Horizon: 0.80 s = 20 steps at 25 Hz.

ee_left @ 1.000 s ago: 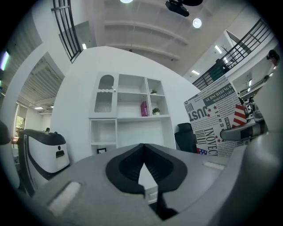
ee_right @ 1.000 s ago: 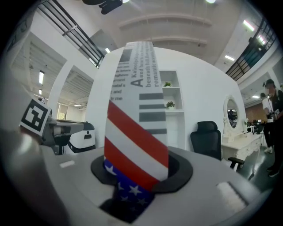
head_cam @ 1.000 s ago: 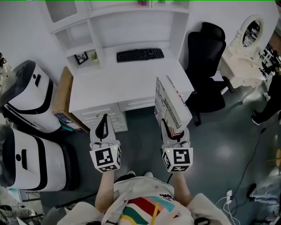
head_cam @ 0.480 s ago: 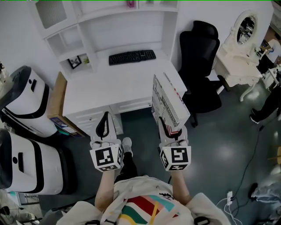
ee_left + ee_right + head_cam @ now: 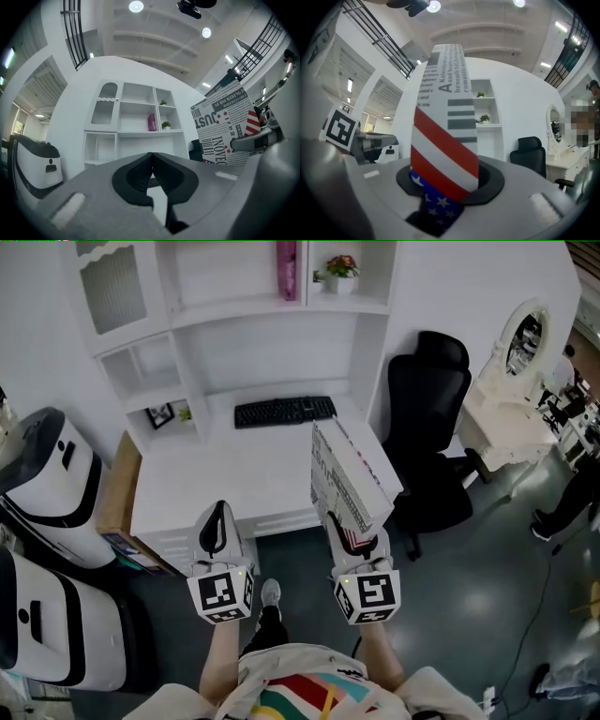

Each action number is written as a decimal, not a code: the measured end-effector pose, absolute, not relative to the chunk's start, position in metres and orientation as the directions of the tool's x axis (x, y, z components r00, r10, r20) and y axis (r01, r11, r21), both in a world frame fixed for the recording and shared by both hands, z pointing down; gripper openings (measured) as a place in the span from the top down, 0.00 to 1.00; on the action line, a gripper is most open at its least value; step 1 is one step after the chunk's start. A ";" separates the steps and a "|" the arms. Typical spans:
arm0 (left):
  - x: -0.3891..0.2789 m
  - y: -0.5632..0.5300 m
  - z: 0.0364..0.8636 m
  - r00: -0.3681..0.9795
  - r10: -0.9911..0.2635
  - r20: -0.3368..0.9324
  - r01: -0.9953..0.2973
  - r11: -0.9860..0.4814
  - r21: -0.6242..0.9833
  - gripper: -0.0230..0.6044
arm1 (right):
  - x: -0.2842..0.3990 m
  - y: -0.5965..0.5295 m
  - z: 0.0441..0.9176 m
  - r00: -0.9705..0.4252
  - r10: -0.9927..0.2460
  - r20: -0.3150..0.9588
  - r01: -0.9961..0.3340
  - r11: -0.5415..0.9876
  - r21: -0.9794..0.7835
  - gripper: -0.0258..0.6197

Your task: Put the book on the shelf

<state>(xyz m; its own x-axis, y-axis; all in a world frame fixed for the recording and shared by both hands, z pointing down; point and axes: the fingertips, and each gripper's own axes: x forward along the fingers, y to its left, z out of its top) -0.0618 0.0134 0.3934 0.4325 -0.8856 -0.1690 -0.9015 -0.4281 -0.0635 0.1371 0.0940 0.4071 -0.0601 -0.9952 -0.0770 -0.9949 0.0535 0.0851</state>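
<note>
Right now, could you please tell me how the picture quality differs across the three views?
Head view: dim but sharp, the shelf leaning outward. Left gripper view: heavy fisheye, dark round border, ceiling lights glaring. Right gripper view: same fisheye, the book up close filling the centre, its large print still legible.

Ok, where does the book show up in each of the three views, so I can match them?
Head view: the book stands right of centre, rising out of the right gripper.
Left gripper view: the book is at the right side, its printed cover facing the camera.
Right gripper view: the book is dead centre, clamped between the jaws.
Shared landmark: the potted plant on the white shelf.
</note>
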 end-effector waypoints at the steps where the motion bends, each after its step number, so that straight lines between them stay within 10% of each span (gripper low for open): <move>1: -0.064 0.004 0.396 0.427 -0.889 -0.164 -0.904 -0.423 -0.062 0.96 | 0.136 0.082 0.408 -0.066 -0.995 -0.076 -0.995 0.060 0.080 0.72; 20: -0.066 -0.242 0.366 0.464 -0.863 -0.200 -0.885 -0.463 -0.056 0.96 | 0.117 -0.194 0.376 -0.148 -0.987 -0.063 -0.984 0.140 0.112 0.71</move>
<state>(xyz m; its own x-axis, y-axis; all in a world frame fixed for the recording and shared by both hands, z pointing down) -0.0663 -0.2425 0.3659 0.4641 -0.8630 -0.1998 -0.8847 -0.4627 -0.0564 0.1169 -0.1935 0.3764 -0.1477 -0.9870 -0.0630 -0.9838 0.1401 0.1118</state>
